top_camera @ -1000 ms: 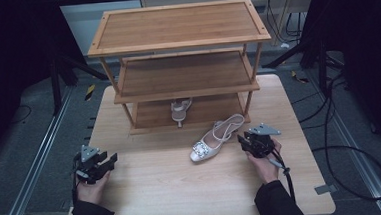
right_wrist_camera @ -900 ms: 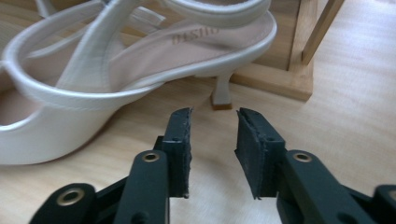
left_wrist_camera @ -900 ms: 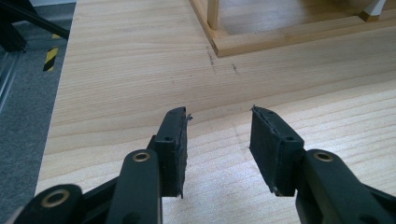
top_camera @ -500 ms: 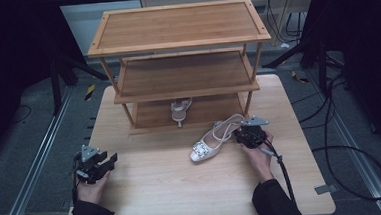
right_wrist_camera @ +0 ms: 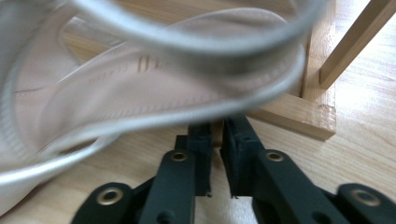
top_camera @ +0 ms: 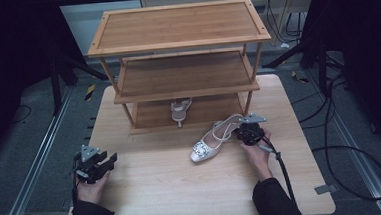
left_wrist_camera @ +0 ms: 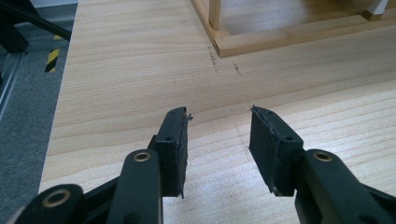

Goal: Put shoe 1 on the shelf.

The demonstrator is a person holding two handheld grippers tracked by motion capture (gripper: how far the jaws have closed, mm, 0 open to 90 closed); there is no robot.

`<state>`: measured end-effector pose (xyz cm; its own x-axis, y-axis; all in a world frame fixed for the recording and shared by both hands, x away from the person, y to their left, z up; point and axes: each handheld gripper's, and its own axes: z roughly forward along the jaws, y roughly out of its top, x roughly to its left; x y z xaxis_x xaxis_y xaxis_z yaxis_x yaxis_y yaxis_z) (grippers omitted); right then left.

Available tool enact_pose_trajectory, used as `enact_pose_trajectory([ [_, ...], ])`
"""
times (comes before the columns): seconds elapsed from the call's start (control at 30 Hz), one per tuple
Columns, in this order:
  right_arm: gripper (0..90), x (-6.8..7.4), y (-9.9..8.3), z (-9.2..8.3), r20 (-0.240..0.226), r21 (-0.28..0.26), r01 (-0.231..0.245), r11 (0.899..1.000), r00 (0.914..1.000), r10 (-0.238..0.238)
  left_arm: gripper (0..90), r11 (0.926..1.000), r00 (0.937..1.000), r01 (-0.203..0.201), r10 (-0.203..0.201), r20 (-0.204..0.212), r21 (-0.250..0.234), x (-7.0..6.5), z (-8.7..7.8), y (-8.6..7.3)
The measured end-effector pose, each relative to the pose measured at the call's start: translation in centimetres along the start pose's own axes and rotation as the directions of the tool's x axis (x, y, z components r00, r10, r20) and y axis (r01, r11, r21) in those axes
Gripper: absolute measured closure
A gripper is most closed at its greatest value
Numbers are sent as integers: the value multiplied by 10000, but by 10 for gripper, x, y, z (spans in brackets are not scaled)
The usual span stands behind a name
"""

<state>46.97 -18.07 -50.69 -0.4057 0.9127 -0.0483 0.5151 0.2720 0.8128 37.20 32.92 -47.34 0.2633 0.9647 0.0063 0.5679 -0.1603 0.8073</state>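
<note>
Silver shoe point(top_camera: 211, 143), lower centre-right of surface point(top_camera: 148, 190), heel in right claw point(top_camera: 244, 133), jaws just closed on it. Left claw point(top_camera: 104, 162) open, empty. Risk: thin heel hold, shoe pivoting or slipping when lifted.

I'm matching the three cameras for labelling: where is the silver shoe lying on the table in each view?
High view: silver shoe right of centre, heel end at the right gripper.
Left gripper view: not in it.
Right gripper view: shoe close up across the top, above the jaws.
Shared landmark: wooden rack, its base.
</note>
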Motion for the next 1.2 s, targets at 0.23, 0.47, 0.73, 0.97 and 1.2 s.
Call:
enact_pose_trajectory([
  [0.23,900,15,-1,-13,-911,475,255,9985,9956,-211,559,10000,10000,2,-2,6,-51,0,-1,0],
  [0.47,817,18,1,-45,-832,-500,145,9986,9964,-186,563,9999,10000,-1,0,-14,-111,0,-2,1],
  [0.73,580,9,17,-58,-49,-1648,-219,9861,9998,214,564,9999,10000,-21,20,-34,-101,0,-2,1],
  [0.97,548,-9,28,-61,216,-2081,-780,9750,9962,844,566,10000,10000,-41,41,-31,-63,-1,-1,1],
  [1.2,572,-16,33,-49,317,-2015,-1068,9736,9928,1155,566,10000,10000,9,-9,-29,-68,1,-1,0],
])
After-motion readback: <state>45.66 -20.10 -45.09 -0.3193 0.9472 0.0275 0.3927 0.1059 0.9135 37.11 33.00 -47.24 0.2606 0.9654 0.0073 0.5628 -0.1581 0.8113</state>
